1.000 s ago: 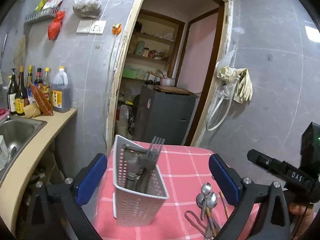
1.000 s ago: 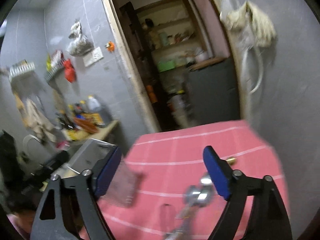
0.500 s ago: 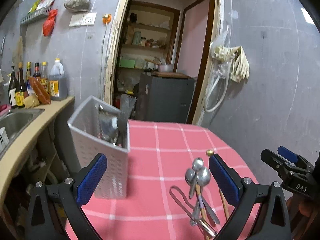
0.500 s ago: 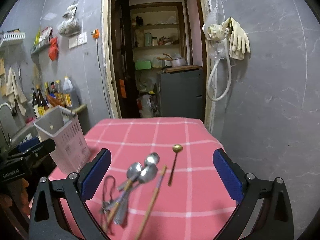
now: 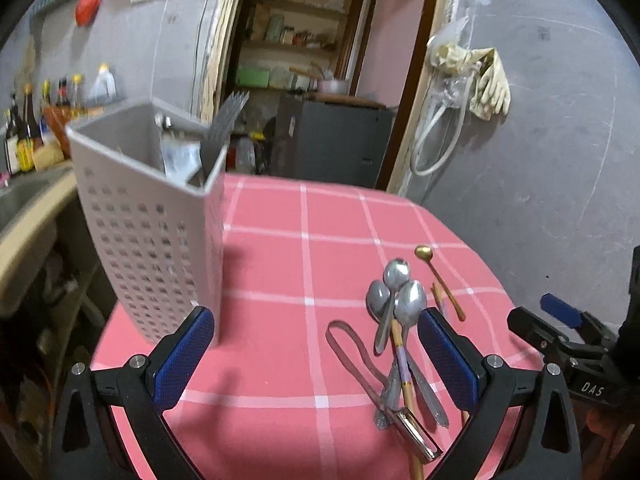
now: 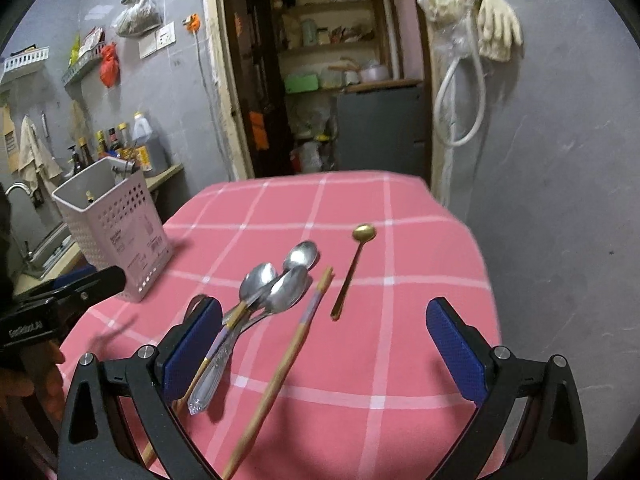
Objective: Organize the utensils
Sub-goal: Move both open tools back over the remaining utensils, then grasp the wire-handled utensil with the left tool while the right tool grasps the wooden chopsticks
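Right wrist view: right gripper point(image 6: 322, 350) jaws spread wide, holding nothing, low in frame over the spoons point(image 6: 280, 284) and a chopstick point(image 6: 288, 352). Left gripper point(image 5: 316, 354) likewise wide, empty. Utensil basket point(image 6: 114, 226) stands mid-left on the checked tablecloth point(image 6: 400, 280).

Three silver spoons point(image 6: 280, 280) lie bunched on the table point(image 6: 400, 320), with one small gold spoon point(image 6: 354, 268) and one wooden chopstick point(image 6: 288, 356) beside them. One peeler point(image 5: 416, 428) and one brown loop point(image 5: 352, 352) lie there too. One perforated white caddy point(image 5: 152, 240) stands upright, with one fork point(image 5: 226, 120) sticking out of it. Two hand-held grippers are in view: the left point(image 5: 316, 356) and the right point(image 6: 324, 352).
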